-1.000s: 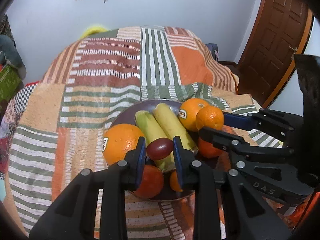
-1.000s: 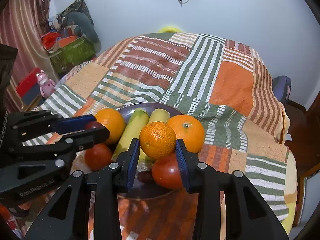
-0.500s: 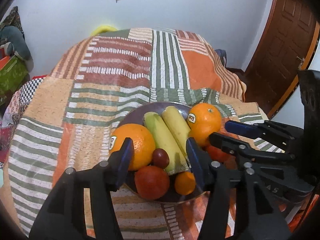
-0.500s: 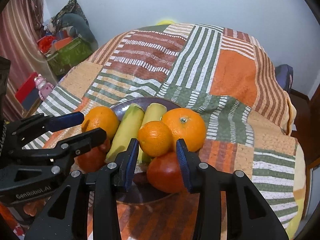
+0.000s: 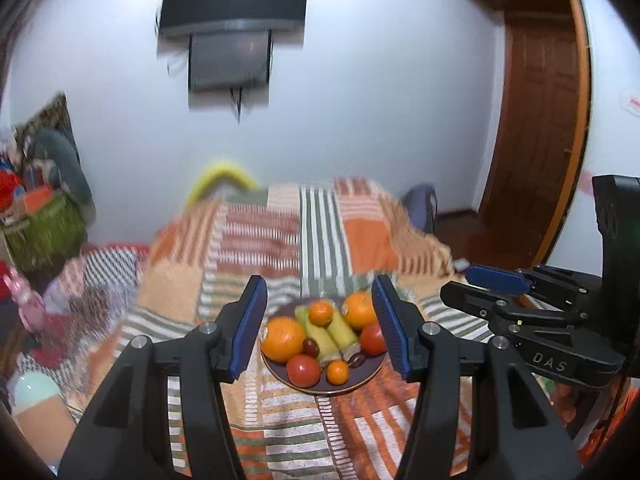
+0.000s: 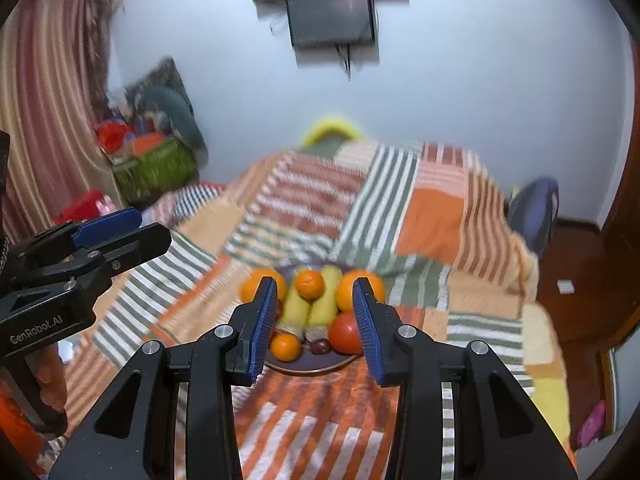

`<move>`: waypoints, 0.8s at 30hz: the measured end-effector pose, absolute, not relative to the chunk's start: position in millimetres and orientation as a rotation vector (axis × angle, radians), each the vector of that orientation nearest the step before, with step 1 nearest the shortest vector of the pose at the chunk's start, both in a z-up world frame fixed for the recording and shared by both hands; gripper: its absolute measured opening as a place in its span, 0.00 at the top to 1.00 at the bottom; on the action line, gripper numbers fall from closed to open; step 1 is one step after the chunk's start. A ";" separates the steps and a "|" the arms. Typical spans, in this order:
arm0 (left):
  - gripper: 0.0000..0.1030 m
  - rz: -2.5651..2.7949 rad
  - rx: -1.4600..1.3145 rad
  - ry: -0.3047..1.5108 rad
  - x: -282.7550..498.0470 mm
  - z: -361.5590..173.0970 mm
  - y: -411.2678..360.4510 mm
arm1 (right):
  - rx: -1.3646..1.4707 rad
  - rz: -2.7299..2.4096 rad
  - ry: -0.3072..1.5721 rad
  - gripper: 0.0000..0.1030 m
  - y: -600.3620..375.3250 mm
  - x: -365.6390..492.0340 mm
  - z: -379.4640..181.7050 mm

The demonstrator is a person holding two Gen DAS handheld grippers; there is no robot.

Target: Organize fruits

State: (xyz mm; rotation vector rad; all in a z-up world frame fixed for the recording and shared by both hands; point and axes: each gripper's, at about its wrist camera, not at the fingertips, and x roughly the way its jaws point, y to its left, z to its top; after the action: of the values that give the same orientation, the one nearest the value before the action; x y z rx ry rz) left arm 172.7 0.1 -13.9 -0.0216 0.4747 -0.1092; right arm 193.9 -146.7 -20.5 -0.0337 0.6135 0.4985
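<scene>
A dark plate (image 5: 360,382) (image 6: 296,364) on the striped bedspread holds two bananas (image 5: 340,328) (image 6: 316,312), two large oranges (image 5: 282,338), a small orange (image 5: 321,312) (image 6: 309,283) on top of the bananas, another small orange (image 5: 337,372), two tomatoes (image 5: 303,369) (image 6: 345,334) and two dark plums (image 5: 310,346). My left gripper (image 5: 320,332) is open and empty, held back above the plate. My right gripper (image 6: 314,320) is open and empty, also back from the plate; it shows in the left wrist view (image 5: 476,284).
The striped patchwork bedspread (image 5: 320,240) covers the bed. A TV (image 5: 232,20) hangs on the white wall. A green basket with clutter (image 6: 154,168) stands at the left, a wooden door (image 5: 536,140) at the right, a blue bag (image 6: 534,208) beside the bed.
Both grippers let go of their fruit and pulled back and up from the plate. The small orange now lies on the bananas, the plum on the plate. Both jaws opened wide.
</scene>
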 end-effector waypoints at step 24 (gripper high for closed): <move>0.03 -0.074 -0.011 0.164 21.3 59.3 -12.1 | 0.023 0.415 0.236 0.15 -167.2 66.0 51.5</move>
State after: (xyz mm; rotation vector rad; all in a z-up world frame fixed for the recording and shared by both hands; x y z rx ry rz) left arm 21.3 -12.1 59.3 -0.0109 0.1640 -0.0743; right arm 66.0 -167.2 51.5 0.0233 0.2364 0.4150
